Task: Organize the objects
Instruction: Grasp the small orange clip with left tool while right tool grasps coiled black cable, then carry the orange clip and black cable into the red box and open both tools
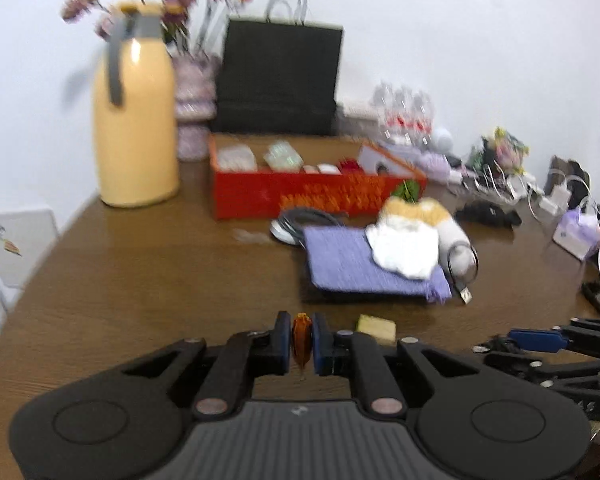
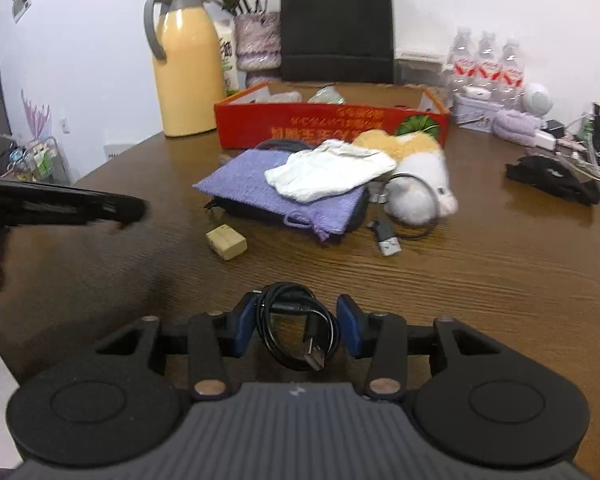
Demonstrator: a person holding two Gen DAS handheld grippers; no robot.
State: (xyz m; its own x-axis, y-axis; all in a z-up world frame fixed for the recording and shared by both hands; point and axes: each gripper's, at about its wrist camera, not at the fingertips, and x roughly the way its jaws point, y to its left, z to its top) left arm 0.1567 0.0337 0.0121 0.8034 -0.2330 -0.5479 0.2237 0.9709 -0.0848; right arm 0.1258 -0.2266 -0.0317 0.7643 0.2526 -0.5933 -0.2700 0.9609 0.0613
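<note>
Left claw (image 1: 302, 344) pinched a small orange item (image 1: 302, 342) near the bench's (image 2: 480, 280) front edge. Right claw (image 2: 296, 328) stood half-wide around a coiled black cable (image 2: 300, 328). We judged: squeeze across the whole coil before lifting toward the red box (image 2: 332, 126).

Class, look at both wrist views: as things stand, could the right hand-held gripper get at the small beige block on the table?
Probably not yet. The beige block lies in the open on bare table, but a coiled black cable sits between the right hand-held gripper pads and would have to be put down first.
</note>
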